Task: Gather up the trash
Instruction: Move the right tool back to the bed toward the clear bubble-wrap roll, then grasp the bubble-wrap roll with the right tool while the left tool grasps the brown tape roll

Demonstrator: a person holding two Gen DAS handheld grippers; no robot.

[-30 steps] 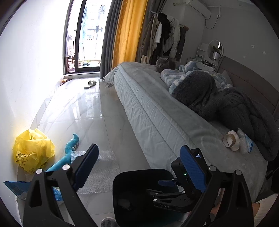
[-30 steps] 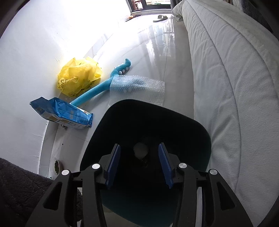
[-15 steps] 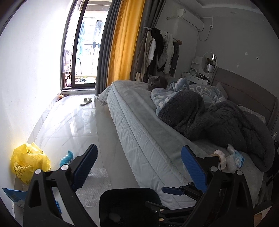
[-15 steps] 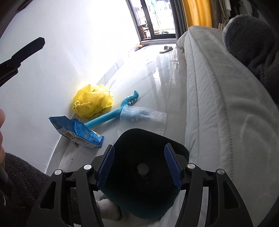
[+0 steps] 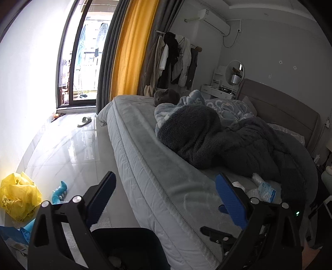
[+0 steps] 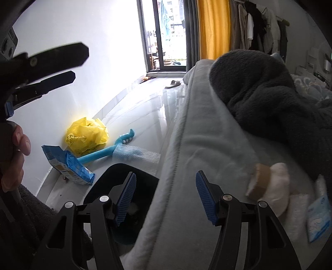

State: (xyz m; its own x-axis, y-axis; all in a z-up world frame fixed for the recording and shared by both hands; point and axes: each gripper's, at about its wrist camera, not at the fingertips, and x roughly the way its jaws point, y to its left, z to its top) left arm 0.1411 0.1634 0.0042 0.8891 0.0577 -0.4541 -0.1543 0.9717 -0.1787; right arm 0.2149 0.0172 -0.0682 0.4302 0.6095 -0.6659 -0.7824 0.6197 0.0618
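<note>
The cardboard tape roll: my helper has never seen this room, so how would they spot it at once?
Start at the bed, on the near edge below the dark fleece blanket. A small litter pile lies there; the cardboard tape roll is the brown ring on its left, against a white wad, unlike the blue-printed tissue pack at right.

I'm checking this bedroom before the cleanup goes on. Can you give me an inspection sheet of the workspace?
Surface: glossy pale floor beside a grey bed.
Job's things: black bin on the floor; tape roll and blue-white packet on the bed.
Clutter: yellow bag, blue packet, teal toy, bubble wrap, slipper.
Grippers: left claw open, empty; right claw open, empty.
Cables: one near the air conditioner.
Surroundings: cat, dark blanket.
</note>
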